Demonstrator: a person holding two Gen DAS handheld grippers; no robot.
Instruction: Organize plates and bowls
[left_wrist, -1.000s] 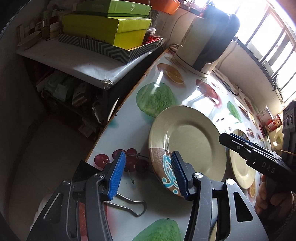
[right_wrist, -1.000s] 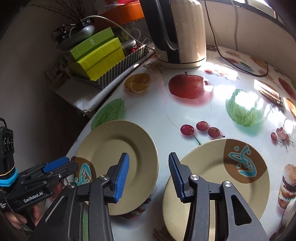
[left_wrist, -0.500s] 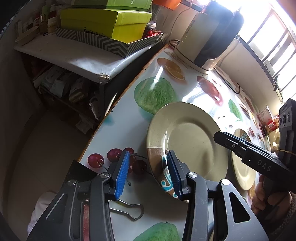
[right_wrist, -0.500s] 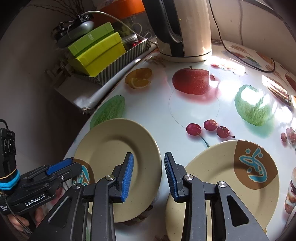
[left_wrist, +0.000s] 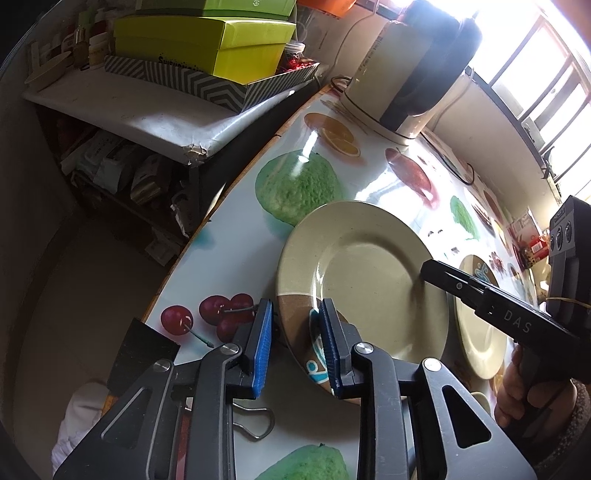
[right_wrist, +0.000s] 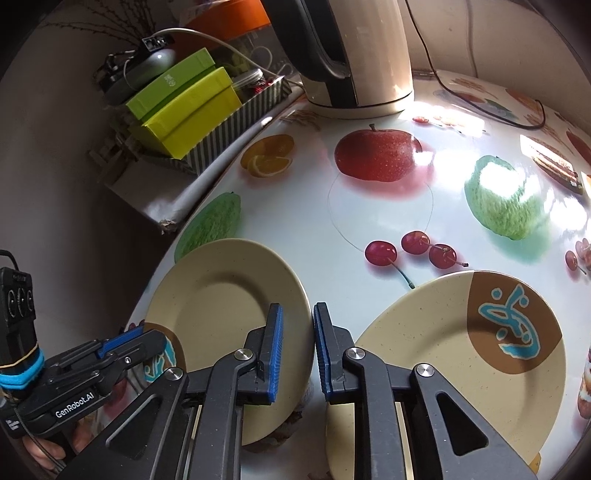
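A cream plate (left_wrist: 369, 280) (right_wrist: 221, 302) with a brown patch and blue motif lies near the table's left edge. My left gripper (left_wrist: 297, 349) (right_wrist: 147, 339) straddles its near rim at the brown patch. Its jaws are closing, and a thin gap still shows beside the rim. My right gripper (right_wrist: 298, 354) (left_wrist: 428, 267) straddles the same plate's right rim, jaws closing, pads not quite pressing. A second matching plate (right_wrist: 443, 362) (left_wrist: 476, 332) lies flat to the right. Something dark shows under the first plate's near edge.
A cream and black kettle (right_wrist: 354, 55) (left_wrist: 413, 66) stands at the back with its cord trailing right. Green boxes (left_wrist: 207, 44) (right_wrist: 184, 107) sit on a low shelf left of the table. A wire binder clip (left_wrist: 255, 424) lies near the front edge.
Both grippers' jaws have narrowed around the left plate's rim. Neither hand has shifted much, and the plates lie where they were.
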